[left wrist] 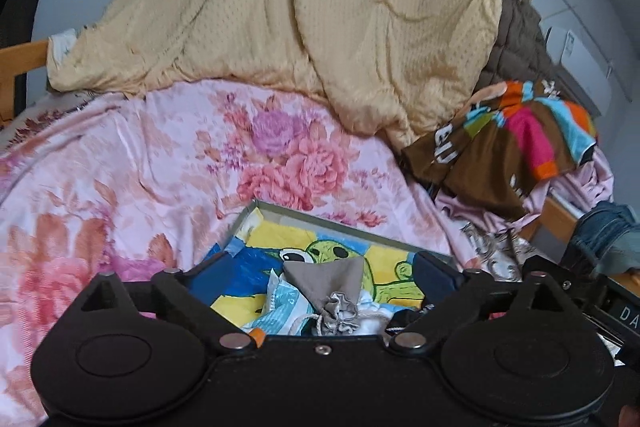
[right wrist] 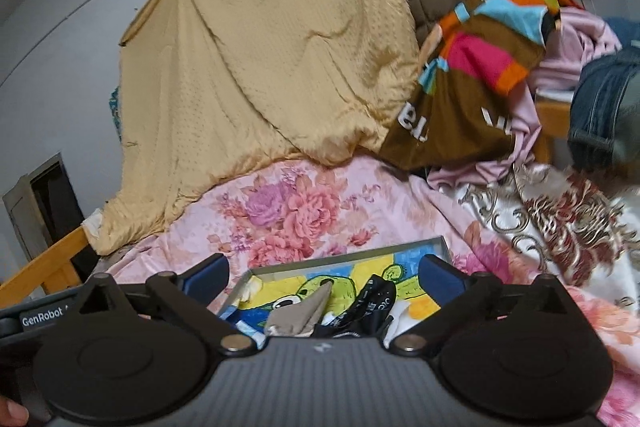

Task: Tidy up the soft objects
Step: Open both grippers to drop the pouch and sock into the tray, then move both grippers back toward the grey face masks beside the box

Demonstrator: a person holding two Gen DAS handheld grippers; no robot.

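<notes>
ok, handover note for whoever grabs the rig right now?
Left gripper: open, empty, above the box.
Right gripper: open, empty, also over the box.
Box sits on the floral bedsheet; inside are a grey drawstring pouch, a black printed cloth and blue-white packets on a cartoon-frog cloth.
Left to do: colourful striped garment and other clothes remain piled on the right.

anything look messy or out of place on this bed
Yes: the brown striped multicolour cloth lies crumpled on a heap of clothes at the right, unfolded. The grey drawstring pouch sits loose in the cartoon-lined box. Both grippers are open.
</notes>
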